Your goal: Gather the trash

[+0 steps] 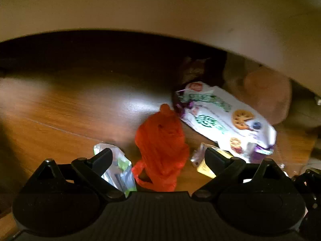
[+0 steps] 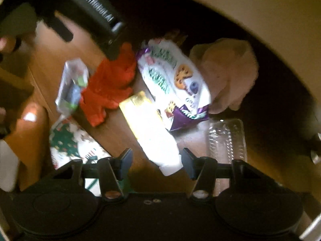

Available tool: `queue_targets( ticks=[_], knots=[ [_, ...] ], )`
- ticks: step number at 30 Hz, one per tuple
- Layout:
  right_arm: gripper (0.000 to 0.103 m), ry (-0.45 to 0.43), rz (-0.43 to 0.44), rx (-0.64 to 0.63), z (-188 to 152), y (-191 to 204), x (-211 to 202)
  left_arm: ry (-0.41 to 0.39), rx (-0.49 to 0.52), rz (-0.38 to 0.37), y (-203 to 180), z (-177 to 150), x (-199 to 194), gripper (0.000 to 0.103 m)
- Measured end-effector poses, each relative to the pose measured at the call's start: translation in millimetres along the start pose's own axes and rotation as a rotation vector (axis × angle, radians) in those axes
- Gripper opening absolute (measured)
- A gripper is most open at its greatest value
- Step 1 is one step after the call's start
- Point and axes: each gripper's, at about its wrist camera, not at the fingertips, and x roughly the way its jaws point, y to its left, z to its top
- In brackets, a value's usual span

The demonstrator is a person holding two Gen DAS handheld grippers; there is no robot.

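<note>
A wood-grain floor (image 1: pixel 60 108) runs under the pale curved edge of a piece of furniture (image 1: pixel 160 6), with scattered litter lying in the light before the dark gap beneath it. Largest of the trash is a white snack bag (image 1: pixel 224 118) with green lettering, purple ends and biscuit pictures, lying at an angle beside a tan plush object (image 1: pixel 268 92) that sits against the shadow. Next to the snack bag, a crumpled red plastic bag (image 1: pixel 162 140) lies between the left gripper (image 1: pixel 158 160) fingers, which stand wide apart and hold nothing. A gold-and-white wrapper (image 2: pixel 148 128) stretches from the red bag's side toward the right gripper (image 2: pixel 156 162), its white end reaching into the gap between those fingers; they are spread wide and not closed on it. A clear plastic tray (image 2: pixel 226 138) rests on the floor just beside the snack bag's purple end. A white printed wrapper with green and red figures (image 2: pixel 70 144) lies near the right gripper's left finger. Smallest, a clear silvery wrapper with green marks (image 1: pixel 118 166) lies just beside the red bag, partly behind a left finger. In the right wrist view the left gripper's black body hangs above the red bag.
</note>
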Motion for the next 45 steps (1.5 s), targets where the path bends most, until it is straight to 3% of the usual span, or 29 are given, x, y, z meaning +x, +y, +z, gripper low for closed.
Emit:
queue_targets(
  ticks=[11, 21, 26, 32, 45],
  knots=[
    [0.055, -0.003, -0.019, -0.097, 7, 8, 49, 0.06, -0.006, -0.018, 6, 11, 59, 0.098],
    [0.054, -0.021, -0.048, -0.13, 10, 20, 55, 0.066, 0.023, -0.065, 4, 7, 66, 0.055],
    [0.053, -0.023, -0.068, -0.11, 5, 26, 48, 0.082, 0.027, -0.043, 2, 9, 57, 0.046],
    [0.051, -0.03, -0.036, -0.017, 1, 24, 16, 0.088, 0.002, -0.045, 1, 8, 31, 0.044],
    [0.05, -0.082, -0.032, 0.272, -10, 15, -88, -0.019, -0.008, -0.111, -9, -19, -83, 0.044]
  ],
)
